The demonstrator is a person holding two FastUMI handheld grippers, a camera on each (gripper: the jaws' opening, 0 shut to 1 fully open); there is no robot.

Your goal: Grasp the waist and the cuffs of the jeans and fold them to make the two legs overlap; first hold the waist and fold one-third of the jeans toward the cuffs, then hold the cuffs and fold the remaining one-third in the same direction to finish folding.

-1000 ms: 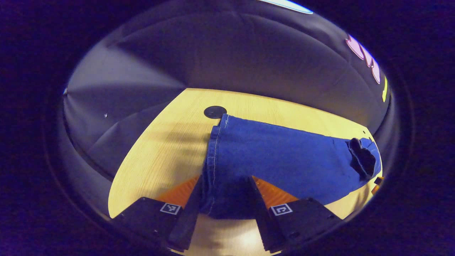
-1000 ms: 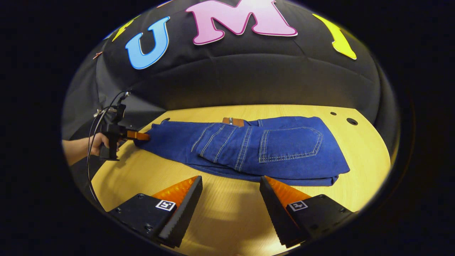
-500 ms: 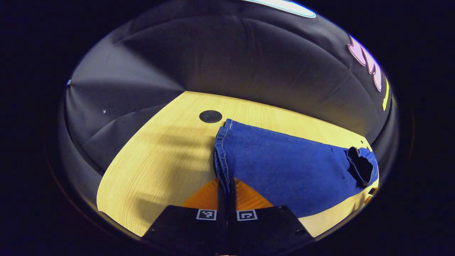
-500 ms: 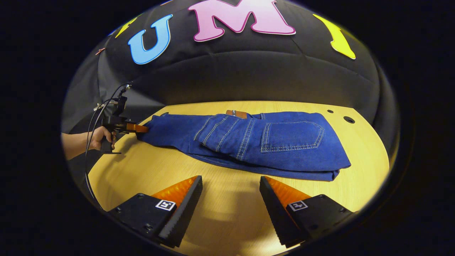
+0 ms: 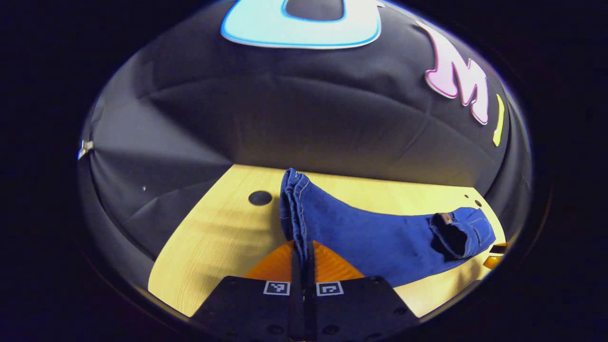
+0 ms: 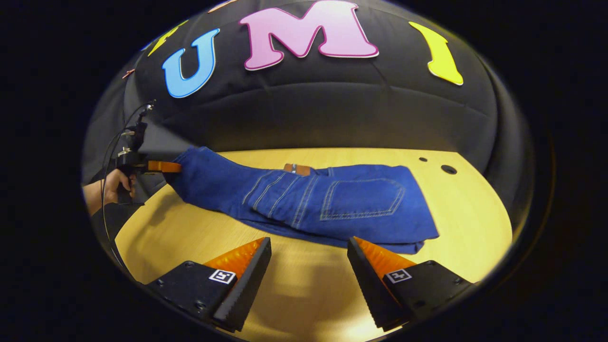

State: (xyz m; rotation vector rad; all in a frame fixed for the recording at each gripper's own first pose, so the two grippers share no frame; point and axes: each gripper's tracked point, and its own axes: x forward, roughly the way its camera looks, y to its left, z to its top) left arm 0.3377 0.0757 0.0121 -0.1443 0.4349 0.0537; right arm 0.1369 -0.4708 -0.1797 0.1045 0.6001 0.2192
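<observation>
The left claw [image 5: 301, 251], clamped on the cuffs [image 5: 295, 209], has now lifted them off the table [image 6: 304, 285], starting the final fold, while the right claw [image 6: 308, 259] waits open just short of the jeans [image 6: 327, 204].

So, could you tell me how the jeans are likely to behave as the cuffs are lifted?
The jeans look floppy: the leg sags between the left gripper and the table. Thick denim probably drags rather than slides. The stacked waist end likely stays put.

Recording booth: black cloth wall [image 6: 332, 109] behind light wooden table [image 6: 465, 213] with cable holes.
</observation>
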